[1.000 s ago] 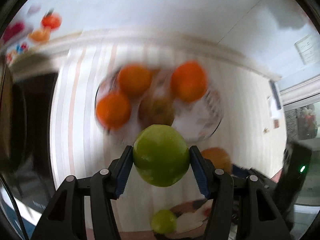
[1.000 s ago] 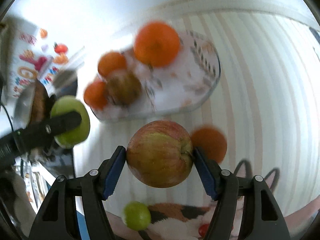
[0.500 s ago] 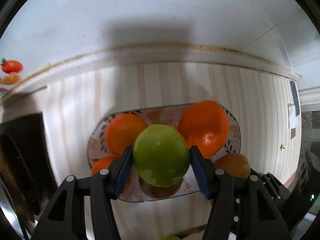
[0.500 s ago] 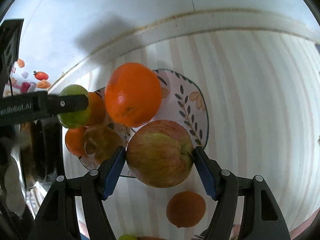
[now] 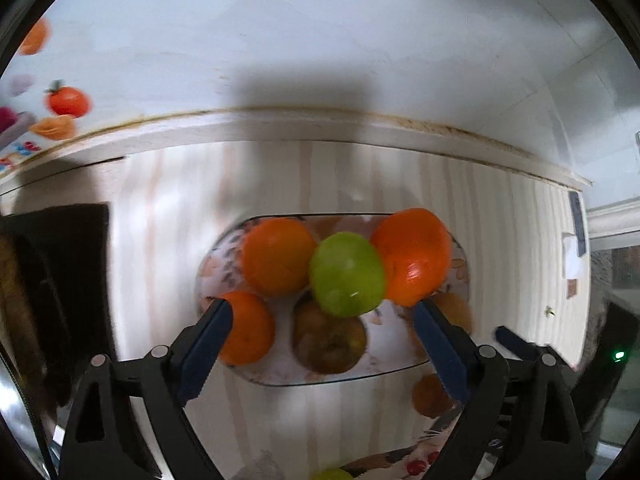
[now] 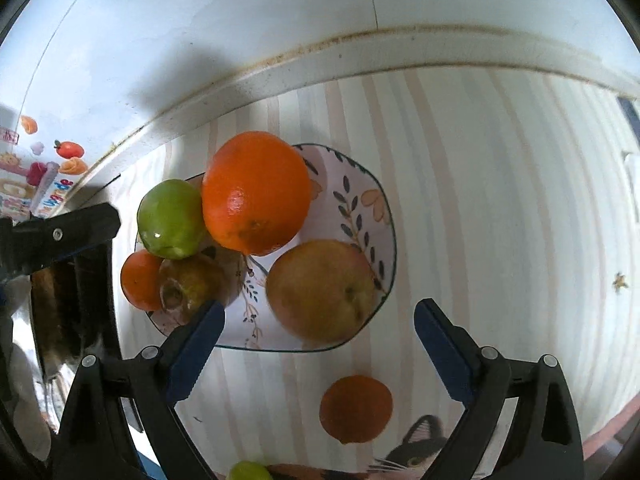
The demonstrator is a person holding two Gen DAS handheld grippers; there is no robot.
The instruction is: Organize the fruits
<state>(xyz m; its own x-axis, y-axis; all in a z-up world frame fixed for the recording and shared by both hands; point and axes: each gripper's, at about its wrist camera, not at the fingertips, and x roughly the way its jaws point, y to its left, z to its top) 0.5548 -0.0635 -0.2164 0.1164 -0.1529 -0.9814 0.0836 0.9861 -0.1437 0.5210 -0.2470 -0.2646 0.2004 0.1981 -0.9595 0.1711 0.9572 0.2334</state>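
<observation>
A patterned plate (image 6: 372,216) on the striped tablecloth holds several fruits. The green apple (image 5: 346,274) lies on top between two oranges (image 5: 278,256); it also shows in the right wrist view (image 6: 170,218). The red-yellow apple (image 6: 322,290) rests at the plate's near right, beside a large orange (image 6: 256,192). A brownish fruit (image 6: 192,284) and a small orange (image 6: 138,280) sit at the left. My left gripper (image 5: 322,344) is open and empty above the plate. My right gripper (image 6: 320,344) is open and empty just behind the red-yellow apple.
One small orange (image 6: 356,408) lies on the cloth in front of the plate. A lime (image 6: 248,472) sits at the near edge by a cat-print mat. A dark appliance (image 5: 52,288) stands left of the plate. The wall (image 6: 280,12) runs close behind.
Both grippers opened. The green apple left my left gripper and the red-yellow apple left my right gripper; both now rest on the plate. Both grippers drew back slightly.
</observation>
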